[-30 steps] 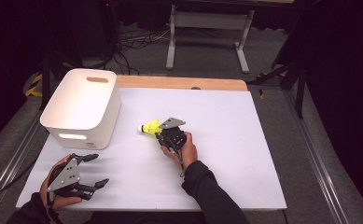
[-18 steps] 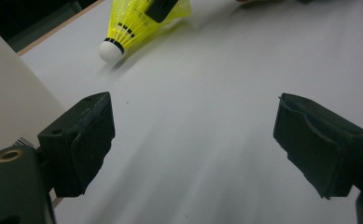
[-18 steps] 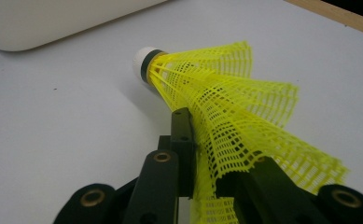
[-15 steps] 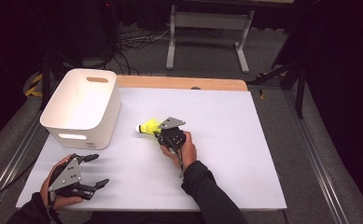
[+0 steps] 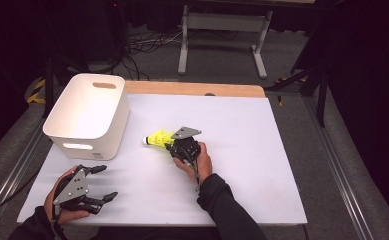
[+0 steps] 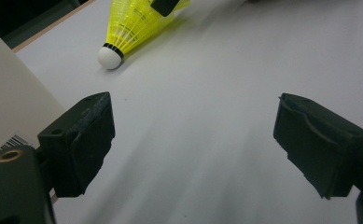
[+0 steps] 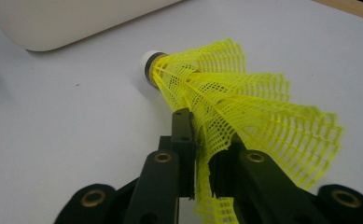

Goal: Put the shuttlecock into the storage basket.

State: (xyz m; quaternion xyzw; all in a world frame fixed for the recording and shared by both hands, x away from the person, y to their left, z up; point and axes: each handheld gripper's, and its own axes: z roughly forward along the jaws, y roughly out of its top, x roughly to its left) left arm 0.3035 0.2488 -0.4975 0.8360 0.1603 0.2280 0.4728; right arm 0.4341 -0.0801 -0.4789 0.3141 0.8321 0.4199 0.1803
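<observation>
Yellow shuttlecock (image 5: 158, 138) lies on its side at frame centre of the high view, white cork toward the white bin (image 5: 88, 116), which stands just to its left. My right tool (image 5: 171, 145) has the skirt's mesh wall pinched between nearly closed jaws, which have just been opening a touch with the mesh between them. The hold is thin, on one edge of the skirt only. I judge a firmer squeeze wise before lifting, then a slow, level carry so the netting does not tear or slip. My left tool (image 5: 103, 183) rests lower left on the counter (image 5: 242, 150), jaws wide apart, holding nothing.
</observation>
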